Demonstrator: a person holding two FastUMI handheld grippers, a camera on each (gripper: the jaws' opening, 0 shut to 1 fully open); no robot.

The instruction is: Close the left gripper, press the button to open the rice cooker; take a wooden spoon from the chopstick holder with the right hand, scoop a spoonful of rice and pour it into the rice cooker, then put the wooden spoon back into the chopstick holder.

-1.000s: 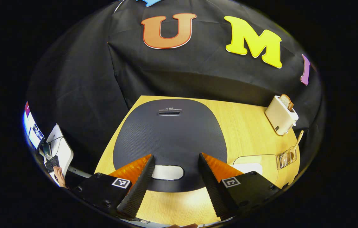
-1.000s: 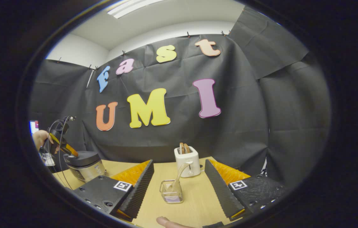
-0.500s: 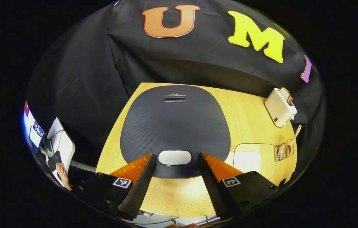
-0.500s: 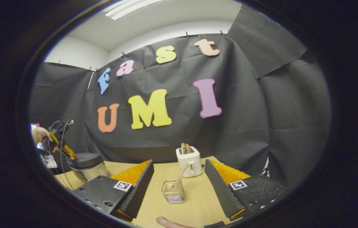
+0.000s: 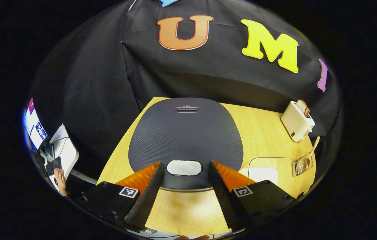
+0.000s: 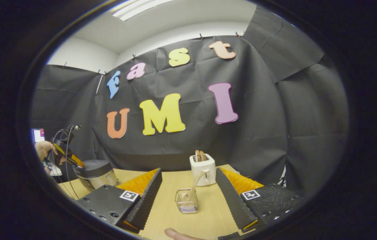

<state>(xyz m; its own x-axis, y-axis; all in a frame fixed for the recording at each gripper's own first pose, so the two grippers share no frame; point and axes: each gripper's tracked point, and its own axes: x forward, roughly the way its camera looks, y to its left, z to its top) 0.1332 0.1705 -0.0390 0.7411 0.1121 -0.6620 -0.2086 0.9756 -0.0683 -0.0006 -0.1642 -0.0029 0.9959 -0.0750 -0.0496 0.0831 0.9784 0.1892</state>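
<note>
**Fingers apart over the lid button**

While the left gripper (image 5: 184,196) hangs above the rice cooker (image 5: 186,133) with fingers spread either side of its pale button (image 5: 184,167), a press now could straddle it — nothing would push down. Dark, textured lid shut, on the worktop (image 5: 261,130). The right gripper (image 6: 188,200) — fingers also apart — faces the wooden spoon (image 6: 196,181) in its chopstick holder (image 6: 186,201).

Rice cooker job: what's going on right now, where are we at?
Early stage. The left gripper hangs open above the rice cooker, its fingers either side of the pale lid button; the lid is shut and the button not yet pressed. The right gripper is open too, facing the chopstick holder, where the wooden spoon stands untouched. A toaster sits behind on the table.
</note>
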